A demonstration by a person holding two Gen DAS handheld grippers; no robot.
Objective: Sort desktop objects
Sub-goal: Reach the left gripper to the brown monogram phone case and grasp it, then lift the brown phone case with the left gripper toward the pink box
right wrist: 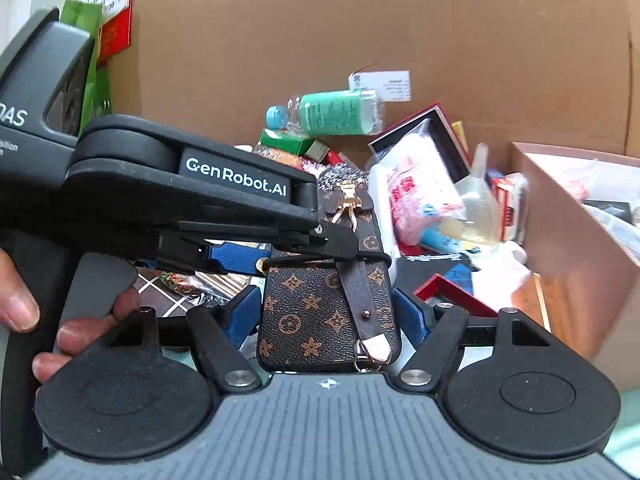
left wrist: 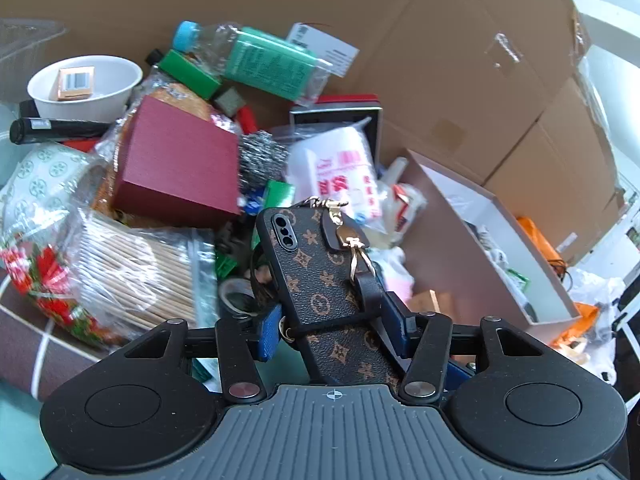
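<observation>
A brown monogram phone case (left wrist: 320,280) with a strap and gold clasp is held up over a pile of clutter. In the left wrist view my left gripper (left wrist: 332,326) is shut on it, blue pads pressing both long edges near its lower part. In the right wrist view my right gripper (right wrist: 326,312) is shut on the same phone case (right wrist: 304,312) at the end nearest the camera. The left gripper (right wrist: 308,256) reaches in from the left and clamps the case farther up. A person's hand (right wrist: 24,308) holds its handle.
Below lie a dark red box (left wrist: 180,164), a bag of bamboo skewers (left wrist: 132,276), a white bowl (left wrist: 116,80), a green-labelled bottle (left wrist: 256,60), a steel scrubber (left wrist: 262,156) and a white packet (left wrist: 344,164). An open brown box (left wrist: 556,300) stands at the right, a cardboard wall (left wrist: 400,20) behind.
</observation>
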